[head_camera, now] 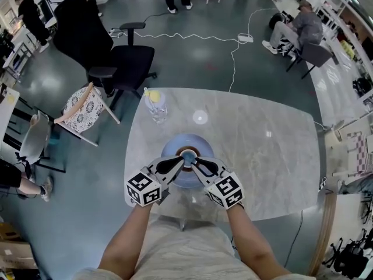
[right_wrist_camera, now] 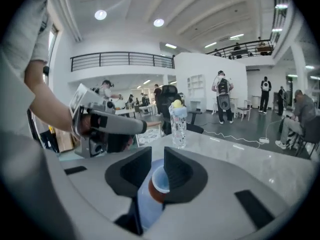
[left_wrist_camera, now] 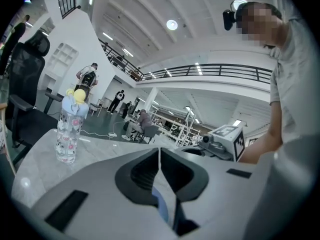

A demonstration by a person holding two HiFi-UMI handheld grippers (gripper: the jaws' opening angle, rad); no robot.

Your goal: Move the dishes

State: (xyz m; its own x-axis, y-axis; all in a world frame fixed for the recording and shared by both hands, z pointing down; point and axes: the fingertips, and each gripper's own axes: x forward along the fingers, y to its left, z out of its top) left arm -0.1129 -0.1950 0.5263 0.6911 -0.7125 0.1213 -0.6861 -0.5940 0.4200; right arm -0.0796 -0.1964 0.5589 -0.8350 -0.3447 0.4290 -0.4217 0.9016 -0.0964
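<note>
Nearest, on the near side of the blue plate (head_camera: 203,143): two bare forearms (head_camera: 131,238), then marker cubes (head_camera: 143,188), one per gripper. L gripper (head_camera: 178,163) over plate's near-left part, R gripper (head_camera: 199,164) over near-right, tips almost meeting just short of plate ctr.

L jaws: closed to a thin slit, nothing seen gripped at the tips. Only a sliver of plate blue shows thru the gap lower down.

R jaws: partway apart w/ small cup (head_camera: 188,154) showing in the gap, tucked against one jaw, strip of plate blue btw cup and the other jaw. Can't make out any squeeze on it.

Cup: brown outside, pale rim, at plate ctr.

Under plate: grey marble table (head_camera: 262,156), plate close to its near edge.

Beyond plate, slightly left: clear water bottle (head_camera: 156,105) w/ yellow-topped cap, upright, well apart from plate.

Farther left of plate, off the table: patterned chair (head_camera: 81,107), then black office chair (head_camera: 122,57).

Far beyond plate, to the right: white power strip (head_camera: 245,38) w/ cable on the floor, and a seated person (head_camera: 300,28).
</note>
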